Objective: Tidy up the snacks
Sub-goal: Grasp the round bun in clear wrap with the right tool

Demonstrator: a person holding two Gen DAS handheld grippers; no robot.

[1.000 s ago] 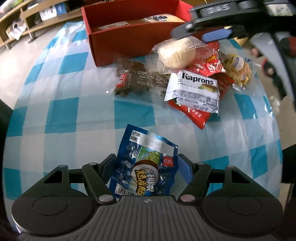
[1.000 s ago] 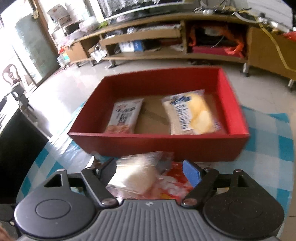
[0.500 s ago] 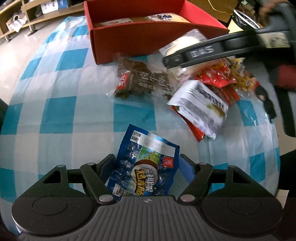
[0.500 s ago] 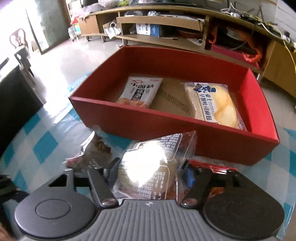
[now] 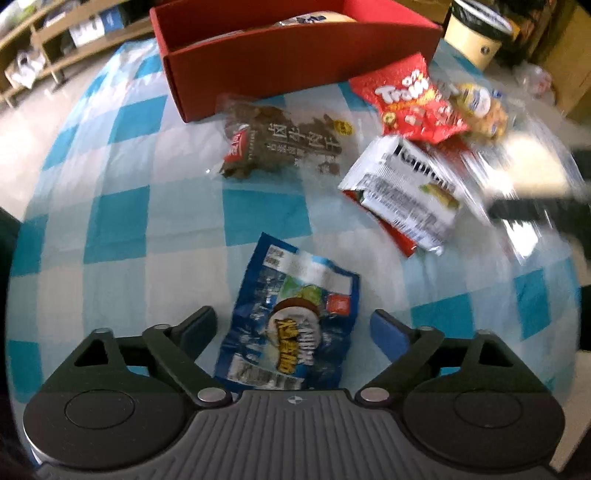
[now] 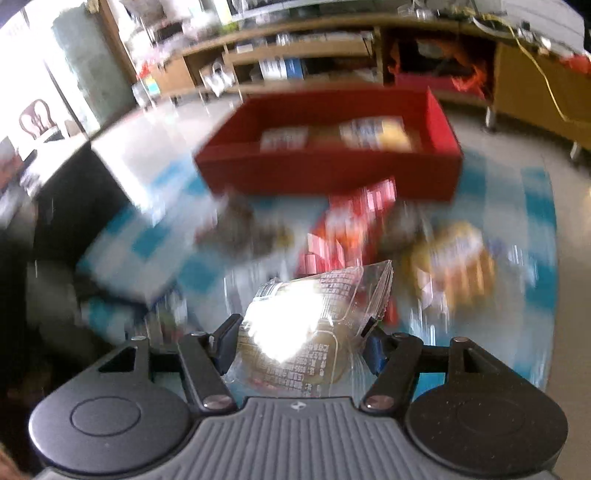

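Note:
A red box (image 5: 295,48) stands at the far side of the checked tablecloth (image 5: 110,192); it also shows in the right wrist view (image 6: 325,173) with two packets inside. My left gripper (image 5: 293,328) is open, its fingers either side of a blue snack packet (image 5: 291,317) lying on the cloth. My right gripper (image 6: 299,341) is shut on a clear packet with a round pastry (image 6: 299,325), held above the table; it appears blurred at the right of the left wrist view (image 5: 532,177).
Loose snacks lie before the box: a brown dried-meat packet (image 5: 280,140), a white Kaprons packet (image 5: 410,192), a red Trom packet (image 5: 413,99), a yellow snack bag (image 5: 480,107). A cream bin (image 5: 476,29) stands beyond the table. Shelves (image 6: 295,55) line the back.
My left gripper has opened around the blue packet. My right gripper has pulled back from the box to the right with the pastry packet; its view is now motion-blurred.

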